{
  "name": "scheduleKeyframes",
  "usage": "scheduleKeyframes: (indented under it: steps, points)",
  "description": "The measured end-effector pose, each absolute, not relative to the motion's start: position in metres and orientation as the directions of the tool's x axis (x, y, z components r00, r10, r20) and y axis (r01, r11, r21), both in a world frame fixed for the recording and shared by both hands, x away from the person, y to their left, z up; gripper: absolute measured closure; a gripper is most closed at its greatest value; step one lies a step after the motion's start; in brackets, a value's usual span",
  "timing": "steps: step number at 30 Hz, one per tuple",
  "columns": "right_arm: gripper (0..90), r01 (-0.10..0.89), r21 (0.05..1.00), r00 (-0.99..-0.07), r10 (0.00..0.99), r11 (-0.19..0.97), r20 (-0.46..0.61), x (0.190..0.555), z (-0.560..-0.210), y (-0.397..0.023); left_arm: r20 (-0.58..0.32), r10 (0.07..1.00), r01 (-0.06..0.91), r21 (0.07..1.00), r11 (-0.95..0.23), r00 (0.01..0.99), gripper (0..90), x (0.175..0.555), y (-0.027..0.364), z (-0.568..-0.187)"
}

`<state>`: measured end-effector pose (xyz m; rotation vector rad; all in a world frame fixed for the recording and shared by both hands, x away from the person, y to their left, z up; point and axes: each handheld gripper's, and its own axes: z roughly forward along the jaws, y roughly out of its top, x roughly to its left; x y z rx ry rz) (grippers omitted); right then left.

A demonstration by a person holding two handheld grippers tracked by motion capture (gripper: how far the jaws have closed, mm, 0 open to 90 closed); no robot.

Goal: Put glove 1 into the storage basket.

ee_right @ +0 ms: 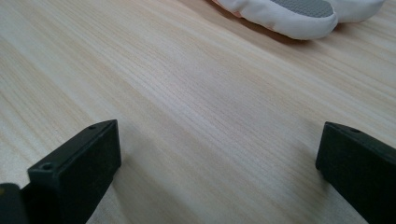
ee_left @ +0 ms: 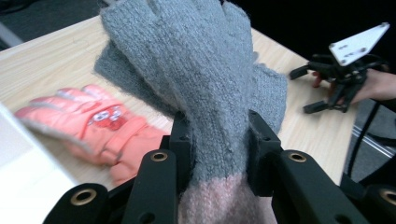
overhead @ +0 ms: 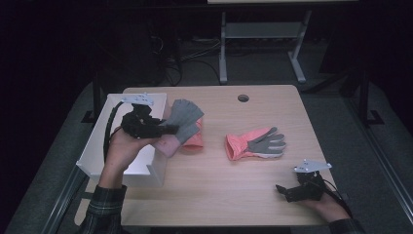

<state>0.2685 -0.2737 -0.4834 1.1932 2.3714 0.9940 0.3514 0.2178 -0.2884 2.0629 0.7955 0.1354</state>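
Above the desk's (overhead: 214, 190) left side, your left tool (overhead: 168, 128) clamps the grey knit glove (overhead: 184, 117); your right tool (overhead: 287, 191) rests near, jaws wide apart.

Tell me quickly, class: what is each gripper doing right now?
Left gripper: shut on the grey knitted glove, lifted above the table.
Right gripper: open, holding nothing, low over the table.

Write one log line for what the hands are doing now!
left gripper: shut on grey knit glove, lifted | right gripper: open, on table | white box: left
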Motion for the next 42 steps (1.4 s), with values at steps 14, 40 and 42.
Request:
scheduleKeyframes:
  steps: [14,40,42]
  points:
    - [0.0,0.582,0.7,-0.608,0.794,0.415,0.035,0.268,-0.483,-0.274,-0.155,0.707,0.521,0.784,-0.336,0.69,68.4,0.355,0.259,-0.287]
    - [0.0,0.583,0.699,-0.607,0.794,0.414,0.036,0.268,-0.483,-0.274,-0.132,0.882,0.651,0.725,-0.225,0.452,68.4,0.388,0.33,-0.343]
    - [0.0,0.582,0.7,-0.607,0.794,0.414,0.036,0.268,-0.483,-0.274,-0.133,0.885,0.658,0.719,-0.224,0.446,68.4,0.391,0.332,-0.348]
